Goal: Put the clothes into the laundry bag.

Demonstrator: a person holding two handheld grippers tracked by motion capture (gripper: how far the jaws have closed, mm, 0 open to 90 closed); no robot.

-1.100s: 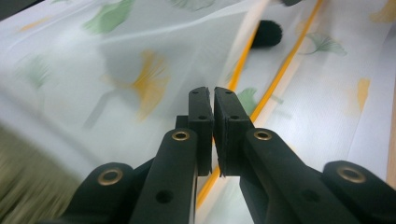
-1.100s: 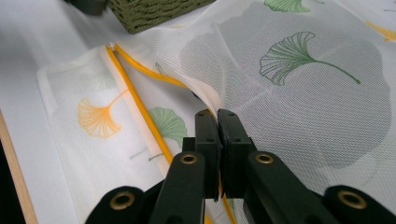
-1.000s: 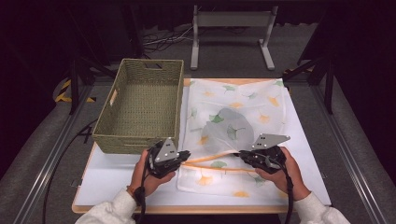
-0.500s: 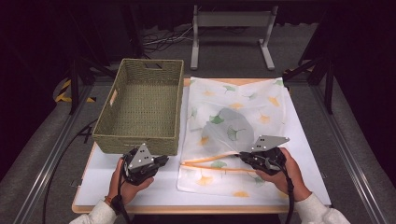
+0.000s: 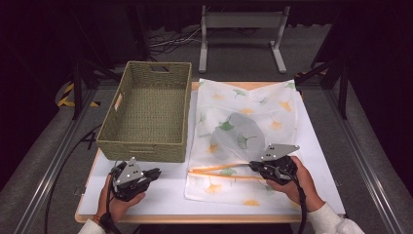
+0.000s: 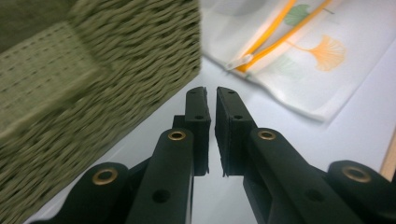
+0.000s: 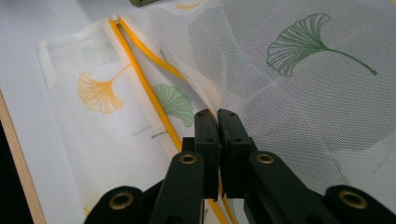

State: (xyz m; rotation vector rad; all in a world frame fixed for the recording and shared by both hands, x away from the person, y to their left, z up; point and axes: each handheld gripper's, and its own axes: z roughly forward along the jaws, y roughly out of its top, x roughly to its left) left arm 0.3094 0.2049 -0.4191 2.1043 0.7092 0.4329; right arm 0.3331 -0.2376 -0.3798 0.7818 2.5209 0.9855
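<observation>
High view: white table (image 5: 165, 195), then the woven basket (image 5: 148, 114) just beyond the left gripper (image 5: 155, 172), then the mesh laundry bag (image 5: 253, 126) printed with ginkgo leaves, spread flat ahead of the right gripper (image 5: 253, 165). A grey item lies inside it. The right gripper's jaws are clamped on the mesh edge beside the orange zipper (image 7: 140, 79), which lies parted. The left gripper sits over bare table, jaws nearly together and holding nothing; the zipper pull (image 6: 238, 60) lies ahead of it, apart. Judging by this, the bag mouth is being opened or emptied. Next, the left gripper likely needs to reach in for the grey item while the right holds the flap.
</observation>
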